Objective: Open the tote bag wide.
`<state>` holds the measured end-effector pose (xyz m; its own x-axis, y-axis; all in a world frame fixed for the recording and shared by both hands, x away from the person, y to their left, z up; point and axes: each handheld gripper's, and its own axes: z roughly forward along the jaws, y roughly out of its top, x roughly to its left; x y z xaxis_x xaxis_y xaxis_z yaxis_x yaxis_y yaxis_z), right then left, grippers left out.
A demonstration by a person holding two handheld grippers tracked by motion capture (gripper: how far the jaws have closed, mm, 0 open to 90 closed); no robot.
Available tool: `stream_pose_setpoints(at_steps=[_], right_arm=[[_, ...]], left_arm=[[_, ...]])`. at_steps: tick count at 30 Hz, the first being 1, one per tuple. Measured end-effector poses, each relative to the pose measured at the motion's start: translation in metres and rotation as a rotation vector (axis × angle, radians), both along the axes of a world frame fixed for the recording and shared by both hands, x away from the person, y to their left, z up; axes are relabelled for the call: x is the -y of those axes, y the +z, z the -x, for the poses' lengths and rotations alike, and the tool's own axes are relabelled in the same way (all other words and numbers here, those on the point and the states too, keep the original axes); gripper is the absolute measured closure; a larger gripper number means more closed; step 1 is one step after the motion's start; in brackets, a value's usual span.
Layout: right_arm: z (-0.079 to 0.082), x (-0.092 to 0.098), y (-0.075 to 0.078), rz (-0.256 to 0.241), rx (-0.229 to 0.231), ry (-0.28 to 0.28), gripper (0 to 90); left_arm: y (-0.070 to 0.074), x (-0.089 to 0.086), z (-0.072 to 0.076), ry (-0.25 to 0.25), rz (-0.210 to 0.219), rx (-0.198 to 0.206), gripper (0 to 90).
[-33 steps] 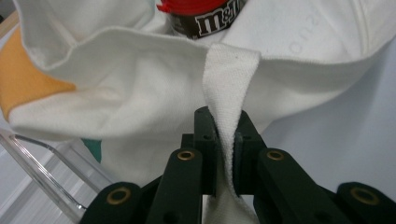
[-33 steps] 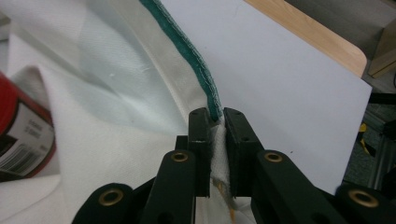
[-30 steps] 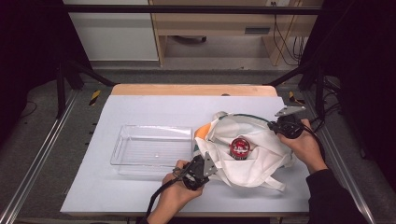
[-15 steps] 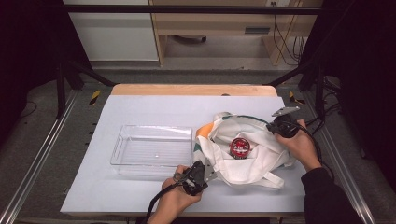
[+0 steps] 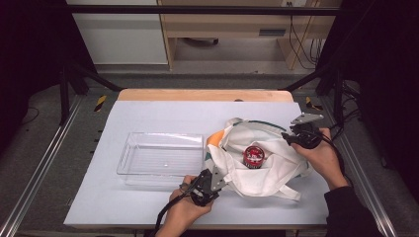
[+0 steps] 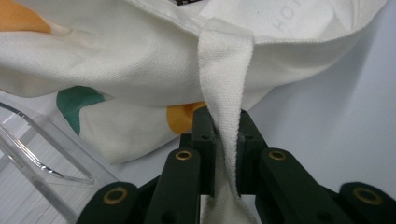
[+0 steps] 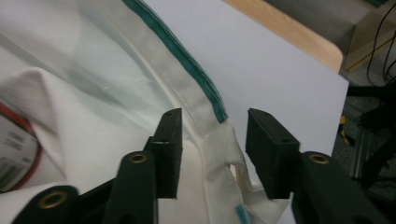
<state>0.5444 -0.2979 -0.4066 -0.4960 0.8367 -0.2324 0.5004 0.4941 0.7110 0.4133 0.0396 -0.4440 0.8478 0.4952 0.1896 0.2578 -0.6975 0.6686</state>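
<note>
A white cloth tote bag [image 5: 269, 160] with orange and green patches lies on the table's right half. A red can [image 5: 253, 155] rests in its open mouth; its red edge [image 7: 18, 140] also shows in the right gripper view. My left gripper [image 5: 213, 180] is at the bag's near left corner, shut on a white strap [image 6: 224, 116] of the bag [image 6: 116, 79]. My right gripper [image 5: 291, 137] is at the bag's far right rim, open, with the green-trimmed rim [image 7: 205, 112] between its jaws.
A clear plastic tray [image 5: 163, 155] stands empty left of the bag; its corner [image 6: 42, 154] is close to my left gripper. The white table sheet [image 5: 163, 116] has free room behind and to the left. A wooden edge [image 5: 202, 95] runs along the far side.
My right gripper has slid left and down along the bag's far rim. The left gripper keeps its hold on the strap and has barely moved.
</note>
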Motion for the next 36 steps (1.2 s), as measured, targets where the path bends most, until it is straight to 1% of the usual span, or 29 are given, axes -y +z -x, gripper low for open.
stream_pose_setpoints(at_steps=[2, 4, 6, 8, 9, 11, 12, 13, 14, 15, 16, 17, 18, 20, 22, 24, 26, 28, 30, 33, 34, 36], right_arm=[[0.008, -0.002, 0.009, -0.011, 0.037, -0.005, 45.7], [0.015, -0.004, 0.015, -0.032, 0.054, -0.007, 39.1], [0.023, -0.009, 0.023, -0.079, 0.057, 0.0, 34.9], [0.032, -0.017, 0.028, -0.119, 0.071, 0.028, 30.9], [0.035, -0.02, 0.03, -0.128, 0.067, 0.036, 29.8], [0.04, -0.027, 0.033, -0.155, 0.069, 0.062, 28.1], [0.042, -0.034, 0.034, -0.161, 0.059, 0.089, 25.7], [0.044, -0.039, 0.034, -0.162, 0.044, 0.104, 24.4], [0.045, -0.044, 0.034, -0.168, 0.037, 0.12, 24.0], [0.046, -0.048, 0.034, -0.167, 0.026, 0.138, 22.3], [0.047, -0.054, 0.034, -0.151, 0.0, 0.161, 21.2], [0.048, -0.057, 0.034, -0.146, -0.003, 0.168, 21.1], [0.05, -0.06, 0.033, -0.149, -0.009, 0.178, 20.2], [0.052, -0.064, 0.032, -0.16, -0.021, 0.196, 19.2], [0.053, -0.067, 0.031, -0.171, -0.035, 0.203, 17.7], [0.054, -0.071, 0.029, -0.162, -0.046, 0.211, 17.3], [0.055, -0.074, 0.028, -0.161, -0.049, 0.219, 17.0], [0.056, -0.076, 0.025, -0.156, -0.056, 0.237, 17.0], [0.056, -0.078, 0.022, -0.139, -0.072, 0.242, 17.0], [0.054, -0.078, 0.018, -0.136, -0.083, 0.235, 17.7], [0.054, -0.078, 0.017, -0.135, -0.086, 0.234, 17.8], [0.054, -0.079, 0.015, -0.129, -0.091, 0.233, 17.8]], left_arm=[[0.001, 0.0, 0.0, 0.005, 0.013, -0.005, 77.4], [0.002, 0.0, 0.001, 0.012, 0.02, -0.005, 72.5], [0.003, 0.0, 0.001, 0.025, 0.034, -0.002, 65.1], [0.006, -0.001, 0.001, 0.028, 0.042, -0.014, 57.4], [0.007, -0.001, 0.001, 0.033, 0.05, -0.019, 53.5], [0.011, -0.001, 0.001, 0.055, 0.083, -0.021, 47.1], [0.013, -0.001, 0.001, 0.054, 0.089, -0.022, 44.1], [0.015, -0.002, 0.001, 0.051, 0.095, -0.03, 41.8], [0.018, -0.003, 0.001, 0.054, 0.11, -0.032, 39.2], [0.022, -0.005, 0.001, 0.056, 0.137, -0.03, 36.9], [0.025, -0.006, 0.002, 0.061, 0.141, -0.018, 34.1], [0.027, -0.006, 0.002, 0.061, 0.14, -0.009, 32.2], [0.028, -0.007, 0.002, 0.064, 0.143, -0.007, 30.5], [0.032, -0.007, 0.002, 0.057, 0.162, -0.017, 28.1], [0.037, -0.006, 0.002, 0.054, 0.16, -0.004, 26.2], [0.042, -0.007, 0.0, 0.068, 0.175, 0.008, 22.4], [0.046, -0.009, 0.0, 0.071, 0.19, 0.004, 20.5], [0.05, -0.012, 0.0, 0.072, 0.188, 0.012, 19.7], [0.053, -0.014, -0.001, 0.079, 0.193, 0.014, 18.3], [0.056, -0.018, -0.002, 0.092, 0.199, 0.023, 17.7], [0.056, -0.02, -0.003, 0.097, 0.19, 0.026, 17.5], [0.057, -0.024, -0.005, 0.106, 0.203, 0.016, 17.2]])
